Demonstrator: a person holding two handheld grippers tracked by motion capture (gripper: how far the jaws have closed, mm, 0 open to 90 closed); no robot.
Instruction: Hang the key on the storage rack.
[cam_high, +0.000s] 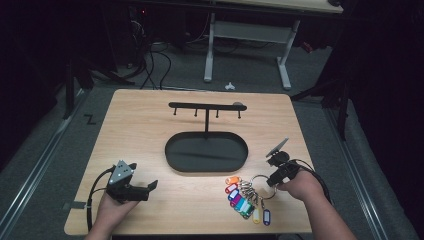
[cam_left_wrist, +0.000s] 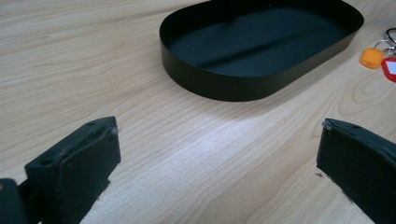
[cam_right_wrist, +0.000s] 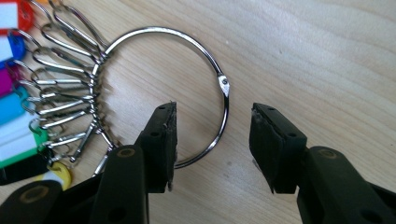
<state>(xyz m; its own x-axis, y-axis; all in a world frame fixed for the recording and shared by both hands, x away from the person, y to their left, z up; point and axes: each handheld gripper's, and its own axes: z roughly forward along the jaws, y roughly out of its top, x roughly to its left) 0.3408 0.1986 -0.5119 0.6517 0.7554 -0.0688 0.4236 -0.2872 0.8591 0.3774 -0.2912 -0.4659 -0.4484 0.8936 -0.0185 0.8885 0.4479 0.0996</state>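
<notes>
A large metal ring (cam_right_wrist: 223, 88) lies flat on the wooden table, strung with several coloured key tags (cam_high: 245, 200) that fan out to its left. My right gripper (cam_right_wrist: 212, 140) is open, its jaws straddling the near right arc of the ring, one jaw inside the loop and one outside. In the high view the right gripper (cam_high: 272, 176) sits at the ring (cam_high: 260, 180) near the table's front right. My left gripper (cam_high: 150, 187) rests open at the front left, pointing toward the black oval tray (cam_left_wrist: 210, 86), nothing between its jaws.
A black stand with a hook bar (cam_high: 206, 106) rises from the oval tray (cam_high: 172, 150) at the table's middle. An orange tag (cam_left_wrist: 371, 57) lies just right of the tray. Beyond the far table edge are cables and a desk frame (cam_high: 247, 30).
</notes>
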